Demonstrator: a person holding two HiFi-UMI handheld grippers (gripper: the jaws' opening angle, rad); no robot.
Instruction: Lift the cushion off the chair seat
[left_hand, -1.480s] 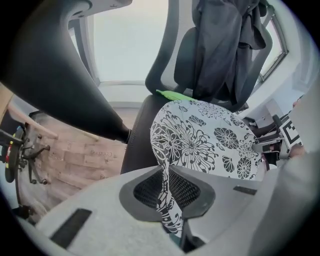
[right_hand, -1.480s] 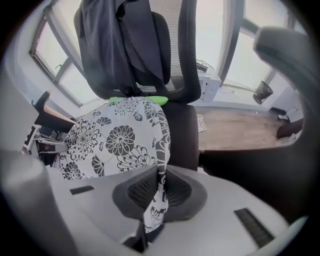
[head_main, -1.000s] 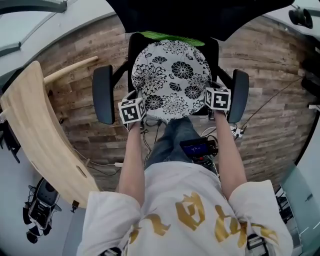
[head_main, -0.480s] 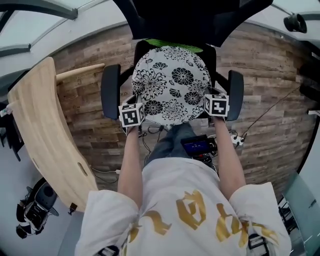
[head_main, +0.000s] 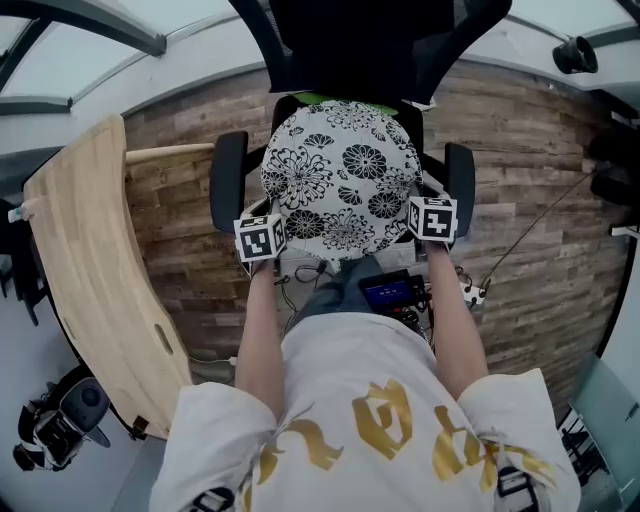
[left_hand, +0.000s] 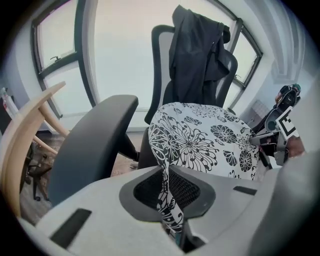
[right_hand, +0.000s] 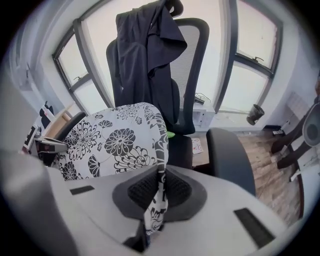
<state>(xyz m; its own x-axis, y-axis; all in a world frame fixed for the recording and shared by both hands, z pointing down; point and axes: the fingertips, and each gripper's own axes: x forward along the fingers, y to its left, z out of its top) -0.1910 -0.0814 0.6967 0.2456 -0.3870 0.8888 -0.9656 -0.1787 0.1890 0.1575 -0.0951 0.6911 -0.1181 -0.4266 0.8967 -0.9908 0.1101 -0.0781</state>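
A round white cushion (head_main: 342, 178) with black flower print hangs above the black office chair's seat (head_main: 345, 100), held up by its near edge. My left gripper (head_main: 268, 228) is shut on the cushion's left front rim, fabric (left_hand: 167, 200) pinched between its pads. My right gripper (head_main: 424, 212) is shut on the right front rim, with a fold of the same cloth (right_hand: 156, 202) clamped in its jaws. In both gripper views the cushion (left_hand: 205, 140) (right_hand: 117, 140) bulges upward ahead of the jaws. A green patch (head_main: 325, 98) shows under its far edge.
The chair's two black armrests (head_main: 227, 182) (head_main: 460, 176) flank the cushion. A dark jacket (right_hand: 147, 55) drapes over the backrest. A curved wooden board (head_main: 85, 270) stands to the left. Cables and a power strip (head_main: 468, 292) lie on the wooden floor near my legs.
Both grippers have risen and drawn slightly toward me with the cushion in them. The cushion's near edge now sits higher over the seat, and the chair looks farther away.
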